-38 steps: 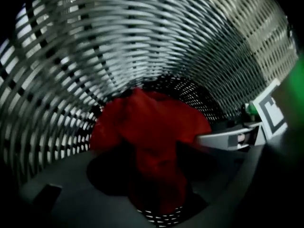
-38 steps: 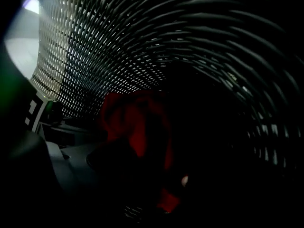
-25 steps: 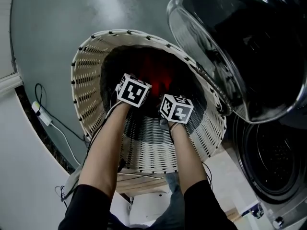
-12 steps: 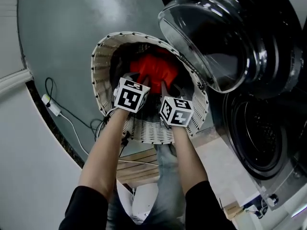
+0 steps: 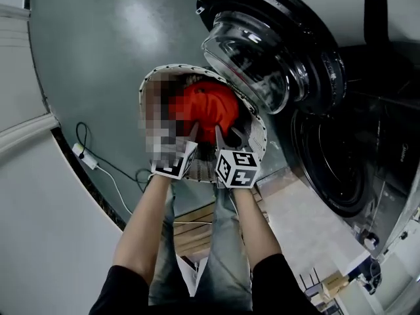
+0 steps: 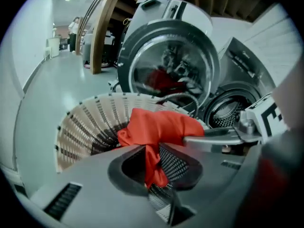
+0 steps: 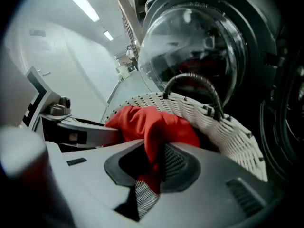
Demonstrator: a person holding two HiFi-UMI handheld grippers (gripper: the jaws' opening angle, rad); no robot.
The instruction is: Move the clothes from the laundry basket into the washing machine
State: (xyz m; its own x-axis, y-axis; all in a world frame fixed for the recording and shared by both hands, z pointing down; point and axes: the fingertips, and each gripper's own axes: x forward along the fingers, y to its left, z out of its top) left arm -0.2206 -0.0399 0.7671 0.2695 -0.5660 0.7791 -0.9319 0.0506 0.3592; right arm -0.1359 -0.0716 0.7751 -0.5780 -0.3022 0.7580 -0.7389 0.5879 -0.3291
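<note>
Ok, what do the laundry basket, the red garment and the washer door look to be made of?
Laundry basket: woven wicker or a plastic imitation, pale matte strips with dark stitching at the rim.
Red garment: soft thin fabric, matte; it folds and bunches.
Washer door: clear glossy bowl, glass or plastic, in a dark frame, with reflections.

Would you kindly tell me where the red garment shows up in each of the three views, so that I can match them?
Head view: the red garment sits upper centre, over the mouth of the basket.
Left gripper view: the red garment is at centre, with the basket behind it to the left.
Right gripper view: the red garment is at centre, with the basket behind it to the right.
Shared landmark: the woven basket.
</note>
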